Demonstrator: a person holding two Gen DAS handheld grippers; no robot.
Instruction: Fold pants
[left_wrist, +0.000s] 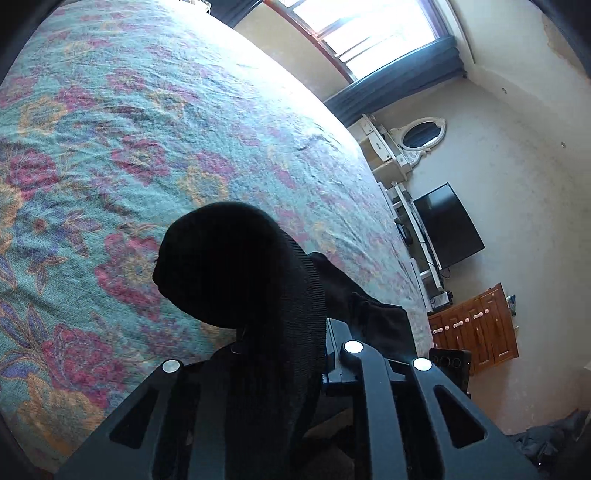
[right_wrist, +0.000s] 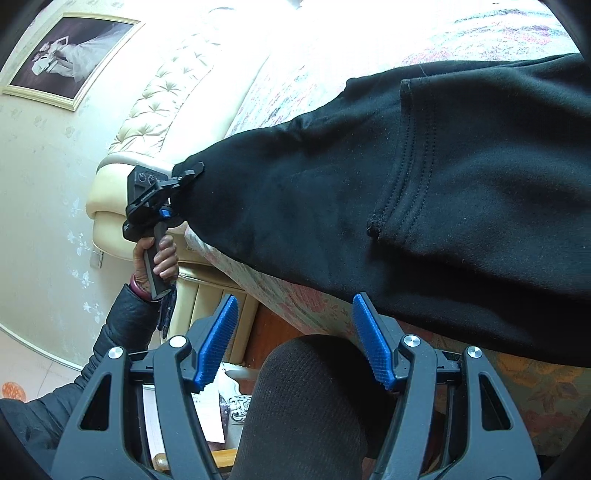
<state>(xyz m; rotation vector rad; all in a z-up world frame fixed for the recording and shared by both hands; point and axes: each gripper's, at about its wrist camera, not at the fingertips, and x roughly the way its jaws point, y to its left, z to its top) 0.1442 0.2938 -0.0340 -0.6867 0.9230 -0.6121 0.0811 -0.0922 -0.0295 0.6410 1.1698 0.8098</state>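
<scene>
The black pants (right_wrist: 424, 192) lie across the bed (left_wrist: 155, 147), one end lifted off its edge by the left gripper (right_wrist: 190, 173), whose fingers pinch the fabric. Near that same bed edge, the right gripper (right_wrist: 295, 343) hovers with its blue fingers (right_wrist: 218, 343) spread, touching nothing.

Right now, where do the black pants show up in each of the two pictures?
Left wrist view: black pants bunched at lower centre, clamped in the left hand-held gripper.
Right wrist view: pants spread across the centre and right, one end pinched at left.
Shared landmark: the floral bedspread.
</scene>
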